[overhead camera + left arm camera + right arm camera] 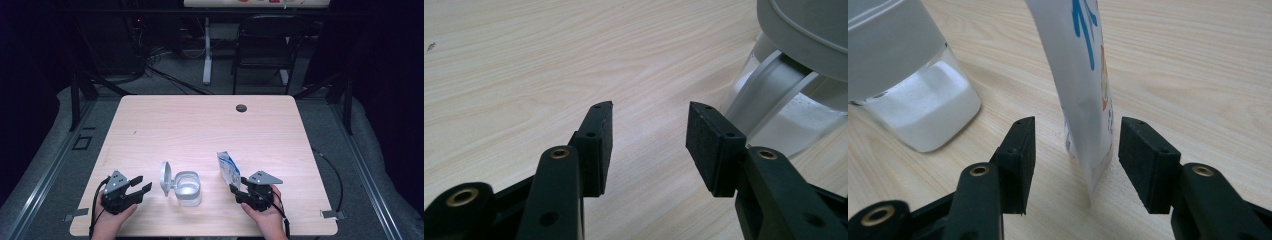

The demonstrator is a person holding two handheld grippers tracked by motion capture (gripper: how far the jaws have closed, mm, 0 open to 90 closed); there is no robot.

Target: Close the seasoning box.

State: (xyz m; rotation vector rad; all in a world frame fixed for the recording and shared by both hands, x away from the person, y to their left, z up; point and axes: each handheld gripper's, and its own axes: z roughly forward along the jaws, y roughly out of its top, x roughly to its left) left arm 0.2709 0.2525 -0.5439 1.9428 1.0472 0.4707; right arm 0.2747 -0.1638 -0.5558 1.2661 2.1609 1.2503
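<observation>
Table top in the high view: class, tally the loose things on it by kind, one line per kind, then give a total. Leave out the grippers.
Clear container with hinged lid open: 1
White and blue pouch, standing upright: 1
Total: 2

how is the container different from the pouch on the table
The container is squat, translucent and open, lid flipped aside; the pouch is thin, white with blue print, standing tall. The pouch sits between the right gripper's open jaws; the container lies beside the left gripper. Both rest upright on the table.
</observation>
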